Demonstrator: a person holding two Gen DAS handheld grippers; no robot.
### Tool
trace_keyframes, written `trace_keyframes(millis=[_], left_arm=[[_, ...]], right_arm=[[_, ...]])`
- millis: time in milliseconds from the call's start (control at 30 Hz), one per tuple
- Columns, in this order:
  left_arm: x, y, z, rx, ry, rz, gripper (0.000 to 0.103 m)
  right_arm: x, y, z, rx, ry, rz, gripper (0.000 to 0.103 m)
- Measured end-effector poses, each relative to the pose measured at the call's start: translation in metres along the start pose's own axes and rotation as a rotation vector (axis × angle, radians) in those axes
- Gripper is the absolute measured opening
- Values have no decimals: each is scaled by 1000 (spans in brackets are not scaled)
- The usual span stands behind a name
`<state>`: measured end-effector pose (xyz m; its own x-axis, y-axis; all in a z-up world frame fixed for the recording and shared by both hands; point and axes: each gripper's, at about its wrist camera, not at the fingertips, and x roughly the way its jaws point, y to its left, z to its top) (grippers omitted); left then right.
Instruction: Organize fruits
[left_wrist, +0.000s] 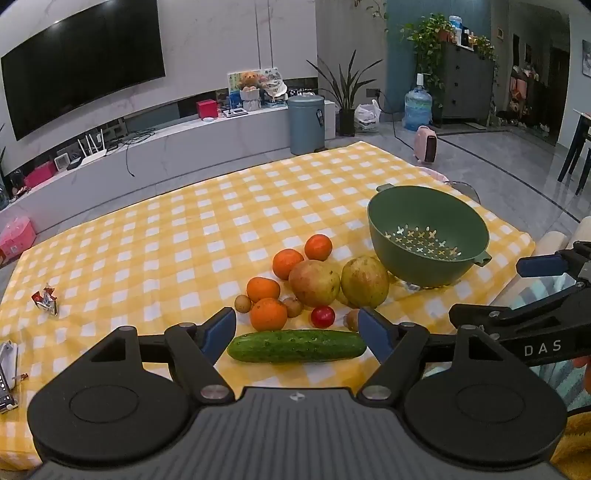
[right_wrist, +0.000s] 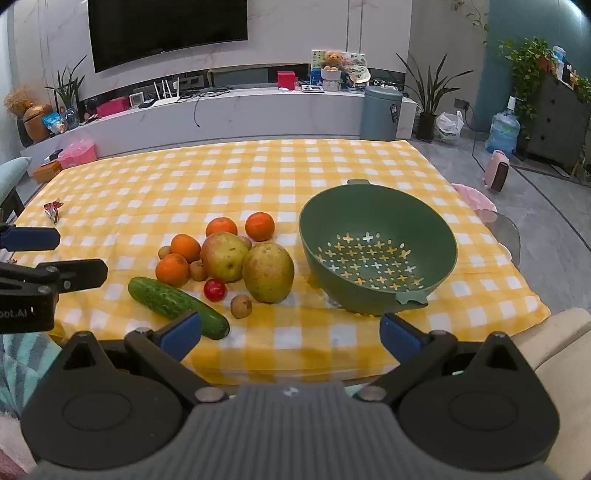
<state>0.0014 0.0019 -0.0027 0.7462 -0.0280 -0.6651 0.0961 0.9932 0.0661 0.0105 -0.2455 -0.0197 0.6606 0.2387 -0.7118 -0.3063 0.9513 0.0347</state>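
Left wrist view: the left tongs (left_wrist: 297, 330) are seen spread wide, angled down over the near edge of the surface (left_wrist: 147, 236), which is covered by a yellow-and-white checked cloth. Nothing is pinched. A cucumber (left_wrist: 295, 346) lies crosswise between the two blue pads, apart from both. Just beyond it a cluster of fruit is noted: four oranges (left_wrist: 268, 314), two large yellowish-red apples (left_wrist: 314, 282), a small red fruit (left_wrist: 322, 316) and a few small brown round fruits (left_wrist: 242, 303). A green colander (left_wrist: 428, 236) stands right of the cluster, close to the right-hand apple, empty. A crumpled wrapper (left_wrist: 46, 298) lies well apart at the left. The right tongs (left_wrist: 517, 288) are seen at the right edge, spread.

Right wrist view: the right tongs (right_wrist: 291, 332) are spread wide and hold nothing. The colander (right_wrist: 376, 254) sits ahead and slightly right, tilted on the cloth, its cross-shaped holes visible. The fruit cluster lies left of it; the cucumber (right_wrist: 177, 306) lies diagonally, its near end just beside the left pad. One small brown fruit (right_wrist: 241, 305) sits alone in front of the apples. The left tongs (right_wrist: 55, 254) enter at the left edge, spread.
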Motion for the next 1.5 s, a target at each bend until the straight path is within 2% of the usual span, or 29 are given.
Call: trace_keyframes(millis=[1500], left_arm=[[11, 0, -8, -23, 74, -21, 88]], right_arm=[[5, -1, -7, 11, 42, 5, 99]])
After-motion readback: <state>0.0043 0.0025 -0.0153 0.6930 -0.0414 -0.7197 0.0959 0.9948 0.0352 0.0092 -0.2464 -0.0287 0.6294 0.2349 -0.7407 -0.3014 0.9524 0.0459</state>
